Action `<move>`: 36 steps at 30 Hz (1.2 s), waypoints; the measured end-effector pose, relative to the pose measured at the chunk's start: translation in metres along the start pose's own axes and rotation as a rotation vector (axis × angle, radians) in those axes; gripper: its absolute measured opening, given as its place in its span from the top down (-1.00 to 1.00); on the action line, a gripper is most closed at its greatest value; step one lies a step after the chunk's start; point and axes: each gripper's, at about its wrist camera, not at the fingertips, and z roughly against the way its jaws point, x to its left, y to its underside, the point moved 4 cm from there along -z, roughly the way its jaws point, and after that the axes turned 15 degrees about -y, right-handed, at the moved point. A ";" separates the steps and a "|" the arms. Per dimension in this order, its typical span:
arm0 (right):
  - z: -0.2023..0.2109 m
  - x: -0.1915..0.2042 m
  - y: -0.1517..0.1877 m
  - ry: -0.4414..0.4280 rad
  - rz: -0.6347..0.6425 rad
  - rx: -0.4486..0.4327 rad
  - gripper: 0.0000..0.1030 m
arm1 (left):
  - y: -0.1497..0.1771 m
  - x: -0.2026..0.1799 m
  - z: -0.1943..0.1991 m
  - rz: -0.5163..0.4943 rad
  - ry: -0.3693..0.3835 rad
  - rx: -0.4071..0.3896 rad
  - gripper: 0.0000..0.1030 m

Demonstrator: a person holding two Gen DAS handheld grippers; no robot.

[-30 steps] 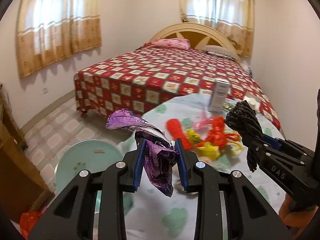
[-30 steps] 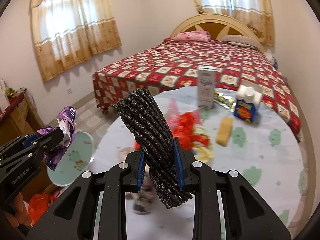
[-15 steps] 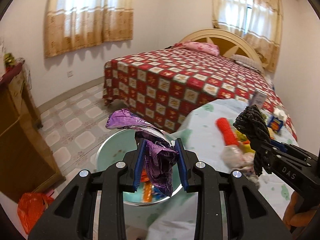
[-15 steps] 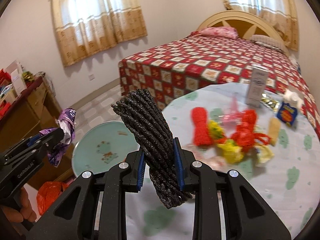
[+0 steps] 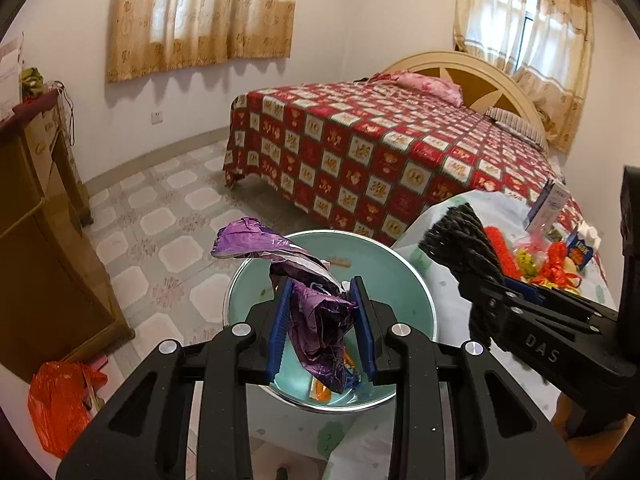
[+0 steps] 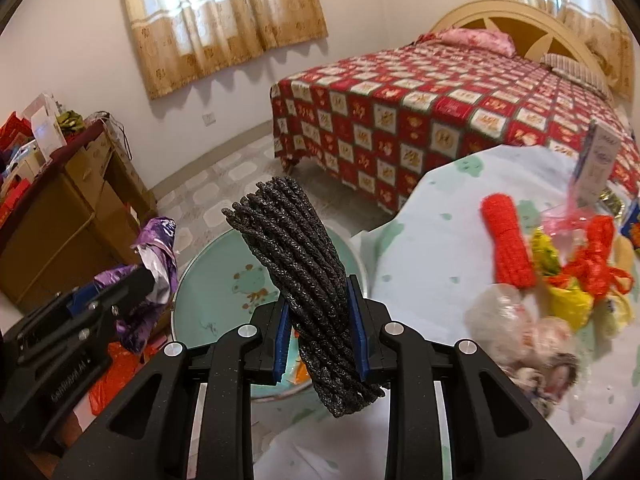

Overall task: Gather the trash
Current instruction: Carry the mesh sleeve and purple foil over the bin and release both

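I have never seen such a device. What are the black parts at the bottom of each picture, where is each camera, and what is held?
They are hand-held grippers, one in each hand, each with a camera looking along its fingers. In the left camera's picture, the left gripper is shut on a purple wrapper above a green basin. In the right camera's picture, the right gripper is shut on a black rope bundle. The table beside the basin carries more trash: a red bundle, ribbons and bags.
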 end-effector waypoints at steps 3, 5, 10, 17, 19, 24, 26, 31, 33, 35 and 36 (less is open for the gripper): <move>-0.017 0.002 0.000 -0.012 -0.010 0.029 0.49 | 0.004 0.003 -0.011 0.003 0.002 0.023 0.42; -0.027 0.004 0.000 -0.015 -0.006 0.046 0.48 | 0.009 0.004 -0.018 0.001 -0.001 0.041 0.42; -0.052 0.008 0.002 -0.040 -0.004 0.101 0.46 | 0.015 0.005 -0.033 0.002 -0.001 0.082 0.42; -0.070 -0.001 0.002 -0.092 -0.048 0.148 0.27 | 0.026 0.005 -0.049 -0.014 -0.023 0.125 0.33; -0.069 -0.002 0.001 -0.098 -0.049 0.150 0.14 | 0.027 0.005 -0.050 -0.018 -0.028 0.127 0.27; -0.062 0.000 -0.001 -0.089 -0.041 0.128 0.01 | 0.028 0.008 -0.051 -0.011 -0.045 0.132 0.00; -0.059 -0.001 -0.003 -0.084 -0.041 0.118 -0.03 | 0.027 0.010 -0.050 -0.002 -0.054 0.131 -0.08; -0.046 -0.003 -0.007 -0.059 -0.045 0.080 -0.14 | 0.024 0.015 -0.049 0.014 -0.079 0.121 -0.21; -0.041 -0.003 -0.008 -0.049 -0.038 0.070 -0.14 | 0.024 0.016 -0.048 0.017 -0.085 0.119 -0.24; -0.037 -0.002 -0.009 -0.038 -0.026 0.063 -0.14 | 0.023 0.016 -0.046 0.020 -0.093 0.114 -0.27; -0.034 -0.002 -0.008 -0.033 -0.023 0.060 -0.14 | 0.023 0.017 -0.045 0.021 -0.098 0.109 -0.29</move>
